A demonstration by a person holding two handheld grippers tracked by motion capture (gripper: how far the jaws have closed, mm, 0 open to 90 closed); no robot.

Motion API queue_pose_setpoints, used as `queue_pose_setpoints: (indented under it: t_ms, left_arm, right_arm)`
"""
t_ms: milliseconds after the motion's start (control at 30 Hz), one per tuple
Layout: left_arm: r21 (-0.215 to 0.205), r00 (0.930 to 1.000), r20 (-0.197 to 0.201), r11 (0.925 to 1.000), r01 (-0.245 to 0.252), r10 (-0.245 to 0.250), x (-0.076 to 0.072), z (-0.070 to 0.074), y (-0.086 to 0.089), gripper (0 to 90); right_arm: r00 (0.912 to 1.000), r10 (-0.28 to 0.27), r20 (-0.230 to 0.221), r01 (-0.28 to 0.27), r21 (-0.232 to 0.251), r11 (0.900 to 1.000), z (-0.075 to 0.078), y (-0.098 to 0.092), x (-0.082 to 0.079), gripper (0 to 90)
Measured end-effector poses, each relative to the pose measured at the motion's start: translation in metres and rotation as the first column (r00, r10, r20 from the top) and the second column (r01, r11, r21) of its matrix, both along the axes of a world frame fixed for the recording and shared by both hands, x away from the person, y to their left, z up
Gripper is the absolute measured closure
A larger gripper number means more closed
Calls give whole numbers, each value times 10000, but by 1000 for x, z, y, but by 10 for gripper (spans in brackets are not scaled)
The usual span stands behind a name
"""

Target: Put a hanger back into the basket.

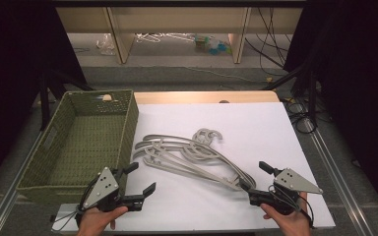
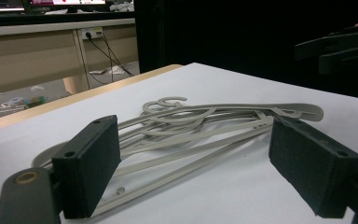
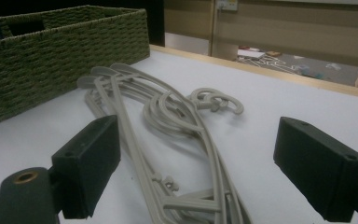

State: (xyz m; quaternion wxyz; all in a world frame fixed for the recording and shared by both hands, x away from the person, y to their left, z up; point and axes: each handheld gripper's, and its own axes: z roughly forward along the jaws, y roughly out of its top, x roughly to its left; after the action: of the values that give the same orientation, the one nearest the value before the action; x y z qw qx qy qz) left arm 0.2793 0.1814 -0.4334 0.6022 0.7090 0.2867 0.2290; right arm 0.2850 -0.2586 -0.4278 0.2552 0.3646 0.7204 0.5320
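Bare tabletop (image 1: 256, 123) is lying open right of and beyond the hangers (image 1: 192, 157), and along the near edge between the two hand-held grippers. The basket (image 1: 86, 142) is walling off the left side, its right wall standing just beside the hangers' left ends, narrowing passage there.

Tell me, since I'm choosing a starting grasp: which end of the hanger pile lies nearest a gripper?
The pile of hangers has its lower-right tip beside the right gripper; the hooks point away toward the table's far side.

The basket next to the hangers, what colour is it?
Green, woven basket; clearest in the high view.
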Motion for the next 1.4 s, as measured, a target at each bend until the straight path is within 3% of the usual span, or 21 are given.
queue_pose_setpoints:
  t_ms: [467, 633, 733, 767, 900, 967, 1000, 1033, 1200, 1333, 1400]
  left_arm:
    - [-37, 9999, 24, 9999, 105, -105, 1, -1, -2, 162]
    - [62, 10000, -69, 10000, 42, -42, 0, -1, -2, 161]
    - [85, 10000, -61, 10000, 38, -38, 0, -1, -2, 162]
    - [78, 10000, -83, 10000, 44, -43, 0, -1, -2, 161]
    - [142, 10000, -52, 9999, 80, -79, 1, -1, -2, 161]
    - [45, 9999, -161, 10000, -6, 6, 0, -2, -3, 161]
    - [45, 9999, -161, 10000, -6, 6, 0, -2, -3, 162]
    - [247, 9998, 174, 9997, 89, -93, 2, -1, -2, 162]
    - [329, 9997, 215, 9994, 127, -134, 3, -1, -2, 162]
    - [332, 9997, 178, 9994, 139, -145, 3, -2, -2, 162]
    - [347, 9997, 168, 9993, 145, -151, 3, -2, -2, 162]
  right_arm:
    - [9995, 262, -172, -268, -352, 9990, -3, 6, 4, 162]
    - [9971, 459, -603, -525, -1142, 9921, -3, 6, 12, 236]
    - [9952, 607, -763, -717, -1502, 9861, -5, 7, 21, 235]
    - [9923, 614, -1076, -771, -1481, 9860, -5, 8, 22, 239]
    - [9916, 777, -1039, -957, -1815, 9787, -1, 11, 31, 255]
    - [9907, 897, -1025, -1097, -2102, 9715, 0, 13, 39, 255]
    - [9881, 998, -1174, -1242, -2234, 9668, 0, 14, 44, 260]
    - [9853, 1069, -1334, -1357, -2301, 9636, -1, 15, 48, 267]
    - [9713, 1150, -2080, -1738, -2913, 9407, -7, 21, 70, 315]
    - [9638, 1108, -2426, -1958, -3614, 9116, -10, 29, 86, 361]
    - [9623, 1074, -2500, -1994, -3797, 9034, -12, 33, 94, 391]
